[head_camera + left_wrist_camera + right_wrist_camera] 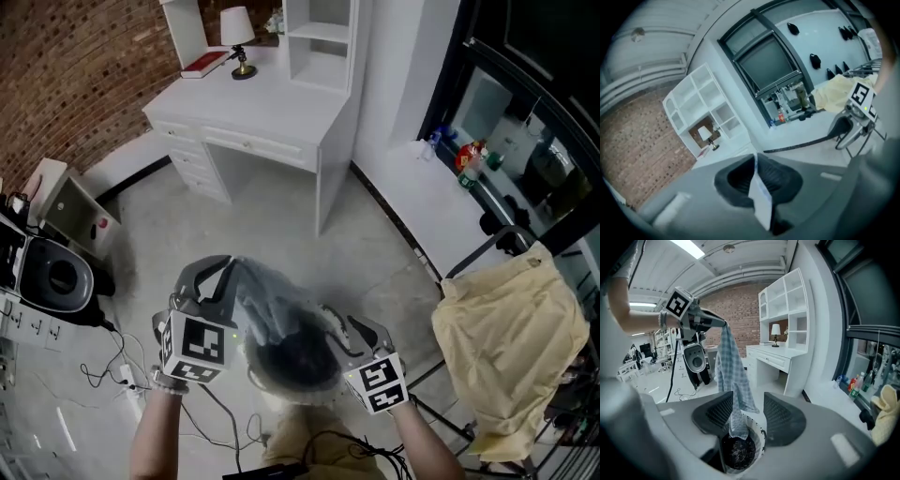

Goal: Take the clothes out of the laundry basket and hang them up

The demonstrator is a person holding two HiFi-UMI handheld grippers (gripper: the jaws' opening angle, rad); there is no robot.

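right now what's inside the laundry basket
A dark heap of clothes lies in the laundry basket. The checked cloth, clamped in the left gripper, hangs over its mouth and covers part of it. Anything under the dark heap is hidden.

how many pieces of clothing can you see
2: a checked cloth in the left gripper above the laundry basket, a yellow garment on the rack. The basket may hide more.

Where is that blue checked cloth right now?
In the right gripper view the cloth hangs left of centre from the left gripper, its tail over the laundry basket.
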